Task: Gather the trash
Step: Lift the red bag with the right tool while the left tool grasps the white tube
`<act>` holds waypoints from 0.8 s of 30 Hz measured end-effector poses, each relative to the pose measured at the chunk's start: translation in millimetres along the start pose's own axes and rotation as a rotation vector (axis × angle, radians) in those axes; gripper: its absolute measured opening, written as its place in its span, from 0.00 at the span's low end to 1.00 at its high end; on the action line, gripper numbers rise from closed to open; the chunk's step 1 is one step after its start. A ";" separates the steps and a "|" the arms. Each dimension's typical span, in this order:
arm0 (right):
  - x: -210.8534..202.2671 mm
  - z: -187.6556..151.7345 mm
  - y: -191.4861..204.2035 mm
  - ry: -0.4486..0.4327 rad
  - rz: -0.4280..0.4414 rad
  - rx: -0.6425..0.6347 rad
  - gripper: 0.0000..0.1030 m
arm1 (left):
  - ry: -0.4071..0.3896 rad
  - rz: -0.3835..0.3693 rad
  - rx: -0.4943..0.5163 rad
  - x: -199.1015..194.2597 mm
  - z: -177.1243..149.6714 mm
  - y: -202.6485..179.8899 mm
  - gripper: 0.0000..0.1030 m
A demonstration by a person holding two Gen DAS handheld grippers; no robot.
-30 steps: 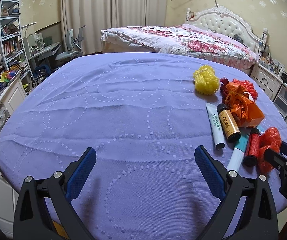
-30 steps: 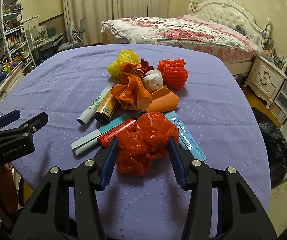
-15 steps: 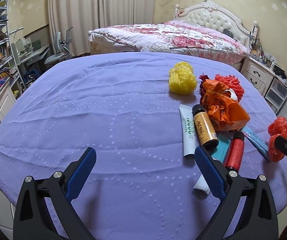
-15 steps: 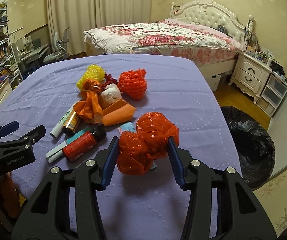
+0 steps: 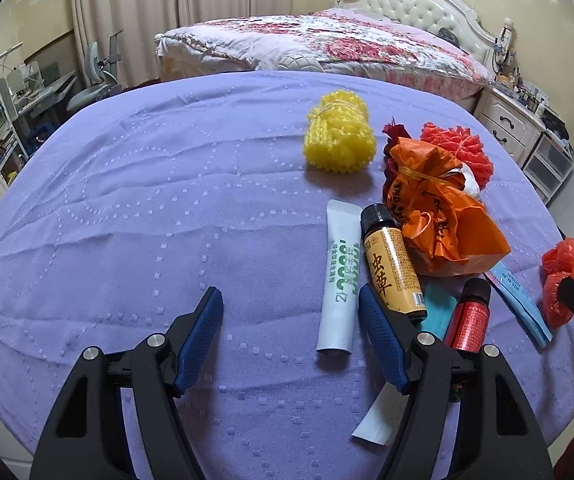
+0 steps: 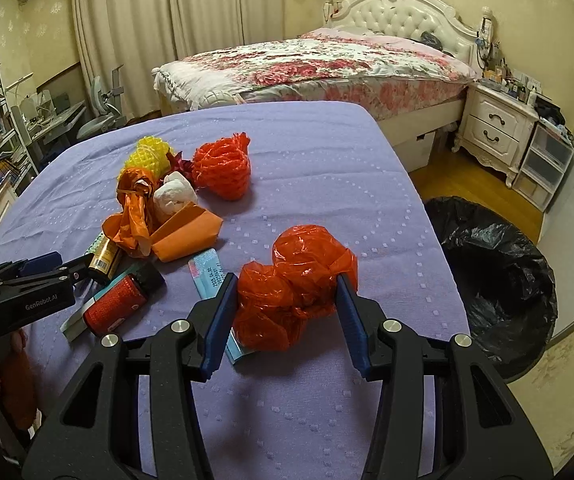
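Observation:
My right gripper [image 6: 287, 300] is shut on a crumpled red plastic bag [image 6: 293, 290], held above the purple table [image 6: 327, 152]; the bag also shows in the left wrist view [image 5: 563, 280]. A black-lined trash bin [image 6: 499, 276] stands on the floor to the right of the table. My left gripper [image 5: 291, 312] is open and empty, low over the table beside a white tube [image 5: 341, 276], a yellow-labelled bottle [image 5: 391, 260] and a red bottle [image 5: 469, 316].
More trash lies in a pile: yellow mesh [image 5: 339, 136], red mesh [image 6: 223, 168], an orange plastic bag [image 5: 435, 208], an orange carton [image 6: 187, 232], a white wad [image 6: 173, 196], a blue packet [image 6: 207, 272]. A bed [image 6: 319, 64] and a nightstand [image 6: 499, 124] stand behind.
My right gripper has lifted the red bag off the table and swung right toward the bin side. My left gripper has moved right toward the tube and bottles, and its jaws have narrowed.

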State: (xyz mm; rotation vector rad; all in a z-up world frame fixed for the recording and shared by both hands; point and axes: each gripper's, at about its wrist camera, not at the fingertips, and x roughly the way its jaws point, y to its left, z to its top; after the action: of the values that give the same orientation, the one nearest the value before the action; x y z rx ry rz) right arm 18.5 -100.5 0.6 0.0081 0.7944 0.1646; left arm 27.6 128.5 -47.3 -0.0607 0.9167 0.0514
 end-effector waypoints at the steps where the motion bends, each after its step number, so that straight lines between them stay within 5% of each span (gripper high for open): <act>1: 0.5 -1.7 -0.5 0.001 0.001 0.001 0.46 | -0.002 0.004 0.009 0.0 0.4 -1.9 0.67; 4: 1.5 -2.6 -3.1 0.001 0.005 0.008 0.46 | -0.005 0.014 0.034 0.8 2.2 -6.6 0.64; 12: -1.0 -3.8 -9.6 -0.003 0.003 0.021 0.47 | -0.028 0.037 0.075 -1.1 -0.7 -12.7 0.17; 24: -2.7 -4.7 -12.2 -0.006 -0.001 0.022 0.46 | -0.104 -0.035 0.005 -29.2 -8.4 -2.8 0.14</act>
State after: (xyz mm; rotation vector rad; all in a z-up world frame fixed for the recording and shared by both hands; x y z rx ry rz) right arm 15.1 -113.2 -1.5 0.0289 0.7901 0.1546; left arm 3.4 124.6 -29.1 -0.0693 0.8120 0.0193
